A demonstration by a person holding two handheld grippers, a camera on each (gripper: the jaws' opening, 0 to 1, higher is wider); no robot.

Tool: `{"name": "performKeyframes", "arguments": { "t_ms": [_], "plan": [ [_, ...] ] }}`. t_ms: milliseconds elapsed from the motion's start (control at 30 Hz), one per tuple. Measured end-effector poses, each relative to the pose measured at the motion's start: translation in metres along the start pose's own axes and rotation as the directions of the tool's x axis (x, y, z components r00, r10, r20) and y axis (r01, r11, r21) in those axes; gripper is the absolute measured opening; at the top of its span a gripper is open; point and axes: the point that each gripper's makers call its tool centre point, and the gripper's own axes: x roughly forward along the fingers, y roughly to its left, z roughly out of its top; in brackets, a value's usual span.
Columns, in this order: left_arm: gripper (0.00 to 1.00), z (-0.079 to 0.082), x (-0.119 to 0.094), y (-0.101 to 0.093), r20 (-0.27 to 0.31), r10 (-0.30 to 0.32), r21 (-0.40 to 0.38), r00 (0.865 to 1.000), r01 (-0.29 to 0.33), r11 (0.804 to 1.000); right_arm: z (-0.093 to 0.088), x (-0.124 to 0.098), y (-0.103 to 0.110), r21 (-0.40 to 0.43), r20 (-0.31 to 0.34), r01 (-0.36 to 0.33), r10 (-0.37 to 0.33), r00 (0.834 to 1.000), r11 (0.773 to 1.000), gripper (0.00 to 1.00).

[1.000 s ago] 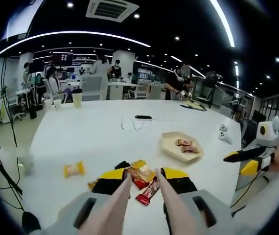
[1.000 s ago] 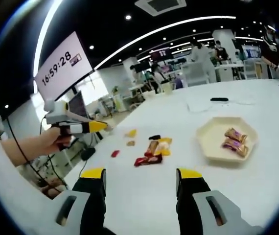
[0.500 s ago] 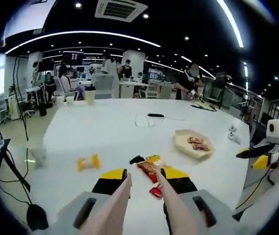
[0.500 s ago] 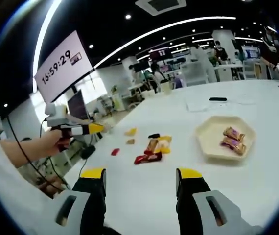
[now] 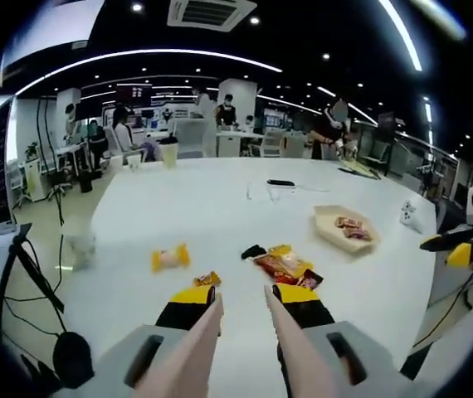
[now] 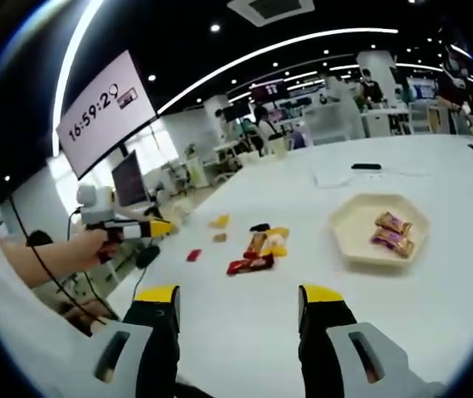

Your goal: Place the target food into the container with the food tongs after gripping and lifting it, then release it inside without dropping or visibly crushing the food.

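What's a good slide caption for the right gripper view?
Open right gripper over a white table, snack packets ahead, two more in the hexagonal tray.

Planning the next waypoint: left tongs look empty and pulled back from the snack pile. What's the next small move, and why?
Probably ease the left gripper forward and down toward the snack pile. Its tongs are open and hold nothing, the wrapped snacks lie on the white table just beyond the tips, and the tray already holds two pieces, so another pick seems due.
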Motion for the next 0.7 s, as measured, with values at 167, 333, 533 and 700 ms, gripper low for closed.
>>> {"name": "performKeyframes", "arguments": {
  "t_ms": [167, 333, 533, 700],
  "plan": [
    [0.26, -0.008, 0.001, 0.011, -0.012, 0.035, -0.019, 0.999, -0.035, 0.999, 0.001, -0.003, -0.003, 0.006, 0.007, 0.020, -0.020, 1.000, 1.000, 0.57],
    [0.26, -0.012, 0.004, 0.014, -0.026, 0.048, -0.014, 0.999, -0.048, 0.999, 0.000, -0.004, -0.004, 0.012, 0.010, 0.031, -0.031, 0.999, 0.999, 0.57],
    [0.27, -0.019, 0.009, 0.027, -0.046, 0.077, -0.018, 0.996, -0.078, 0.997, 0.000, -0.005, -0.007, 0.030, 0.018, 0.050, -0.051, 0.999, 0.998, 0.57],
    [0.27, -0.026, 0.011, 0.036, -0.064, 0.088, -0.026, 0.994, -0.090, 0.996, -0.005, -0.006, -0.008, 0.035, 0.004, 0.059, -0.059, 0.998, 0.998, 0.57]
  ]
}}
